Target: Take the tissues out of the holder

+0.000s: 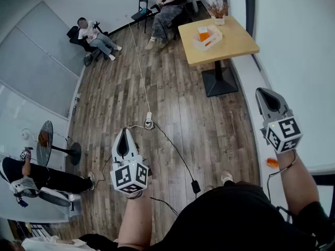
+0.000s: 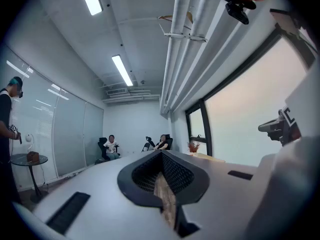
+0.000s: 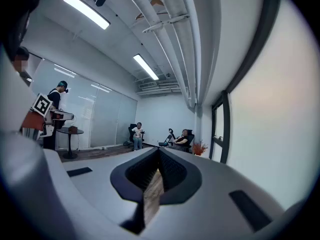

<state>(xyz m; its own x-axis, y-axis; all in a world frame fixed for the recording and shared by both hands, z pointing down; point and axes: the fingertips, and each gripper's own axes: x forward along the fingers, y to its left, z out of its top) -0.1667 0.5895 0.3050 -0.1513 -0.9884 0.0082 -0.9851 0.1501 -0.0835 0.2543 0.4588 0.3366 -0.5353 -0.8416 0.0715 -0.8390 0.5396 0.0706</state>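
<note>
Far across the room, on a square wooden table, stands a white holder with orange and white packs in it; whether these are tissues I cannot tell at this distance. My left gripper is held low over the wooden floor with its jaws together and nothing between them. My right gripper is raised near the right wall, shut and empty too. In the left gripper view the jaws point along the room at the far wall. The right gripper's jaws point the same way.
A potted dried plant stands on the table's far corner. Two people sit on chairs at the far end. A cable and power strip lie on the floor. A small round table and another person are at the left.
</note>
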